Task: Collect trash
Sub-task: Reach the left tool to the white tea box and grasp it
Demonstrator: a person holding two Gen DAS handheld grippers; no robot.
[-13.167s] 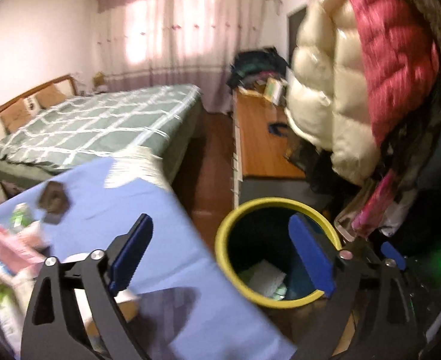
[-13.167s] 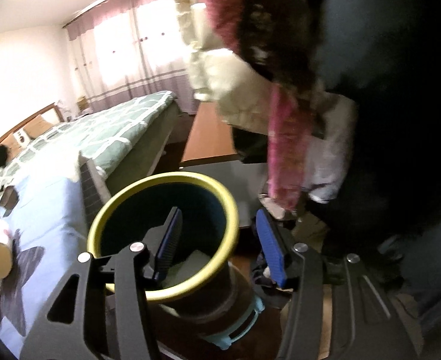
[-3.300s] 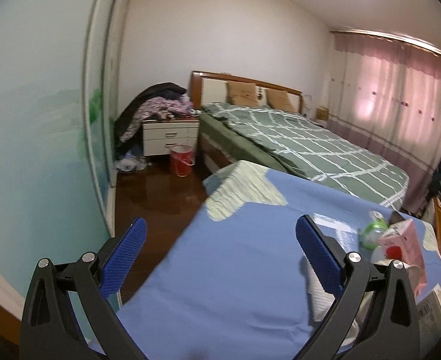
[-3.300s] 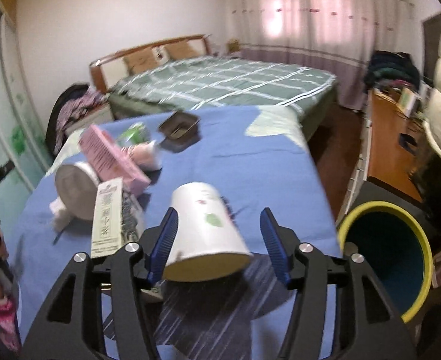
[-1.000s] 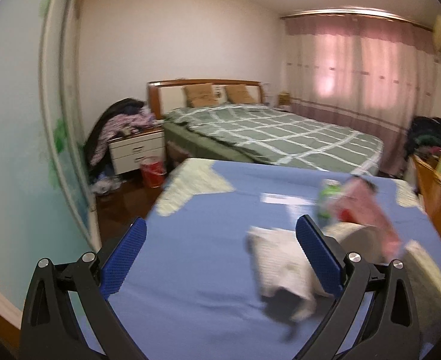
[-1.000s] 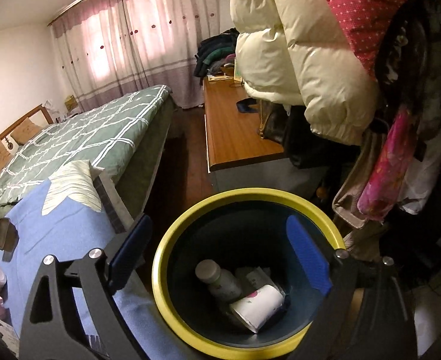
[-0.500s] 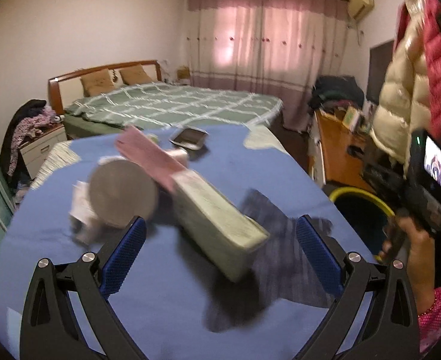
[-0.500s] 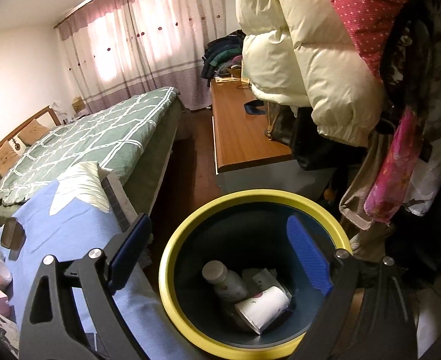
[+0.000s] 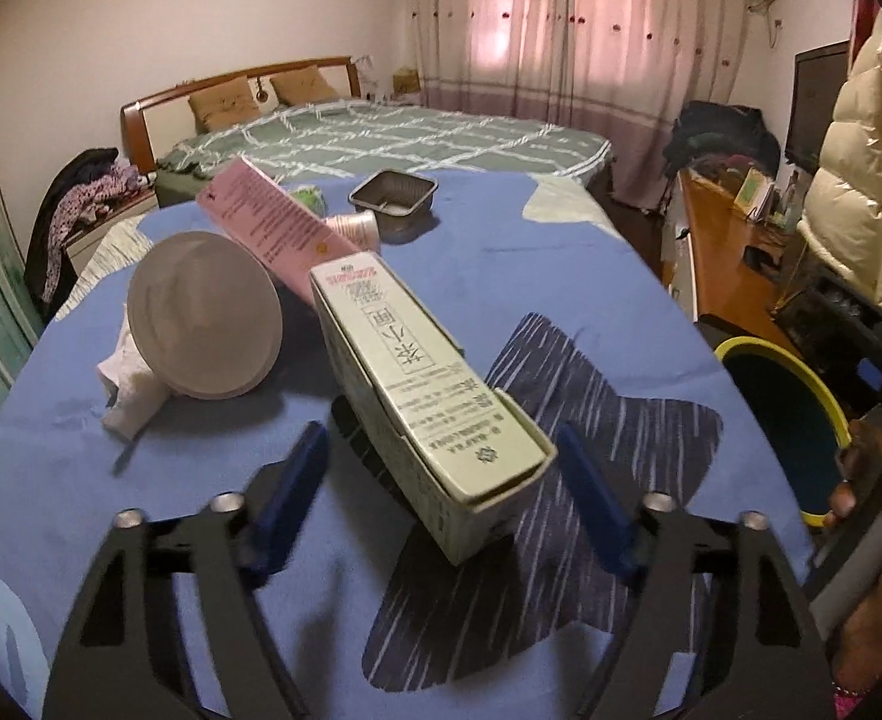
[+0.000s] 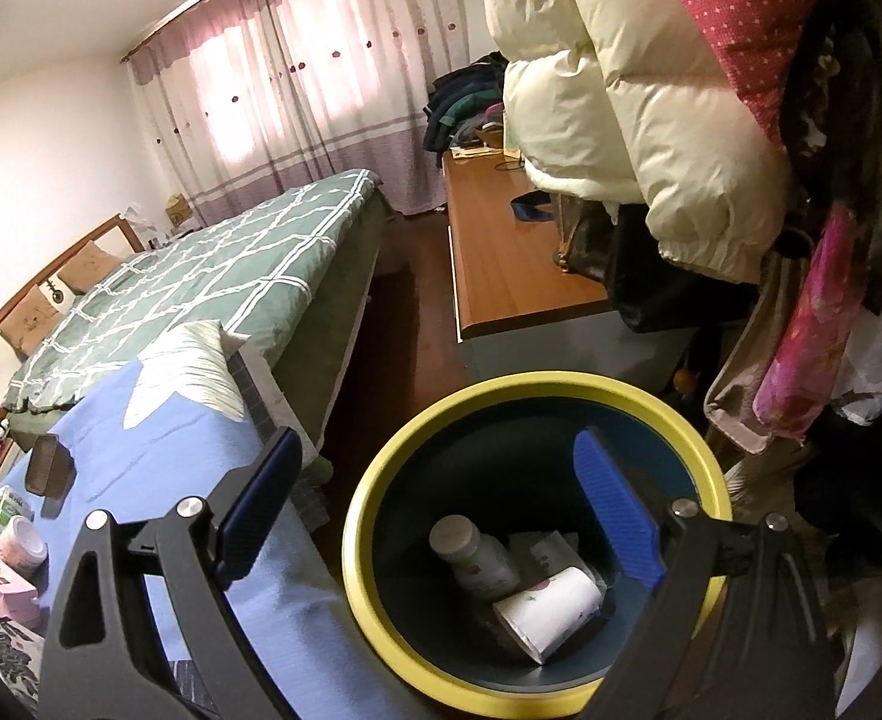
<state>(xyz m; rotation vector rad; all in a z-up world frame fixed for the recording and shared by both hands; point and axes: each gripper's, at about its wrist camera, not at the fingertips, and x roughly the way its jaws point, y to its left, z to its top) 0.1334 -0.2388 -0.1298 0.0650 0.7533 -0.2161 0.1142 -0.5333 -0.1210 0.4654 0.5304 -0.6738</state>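
Note:
A long grey-white carton (image 9: 417,372) lies on the blue cover (image 9: 591,300), its near end between the fingers of my left gripper (image 9: 441,441). The jaws are closing; a gap still shows beside the left pad (image 9: 297,486). Behind the carton lie a pink box (image 9: 273,228), a tipped paper bowl (image 9: 204,315), crumpled tissue (image 9: 126,396), a small cup (image 9: 354,228) and a dark tray (image 9: 393,195). My right gripper (image 10: 438,450) hangs open and empty over the yellow-rimmed bin (image 10: 537,381), which holds a bottle (image 10: 477,552) and a paper cup (image 10: 549,606).
A bed with a green checked cover (image 9: 381,132) stands behind the blue cover. A wooden cabinet (image 10: 513,264) and hanging coats (image 10: 651,120) crowd the bin's far side. A person's hand (image 9: 879,480) shows at the right edge beside the bin (image 9: 789,384).
The left gripper swung from the cover's left side round to the trash pile, came down over the carton, and its jaws narrowed. The right gripper stayed over the bin.

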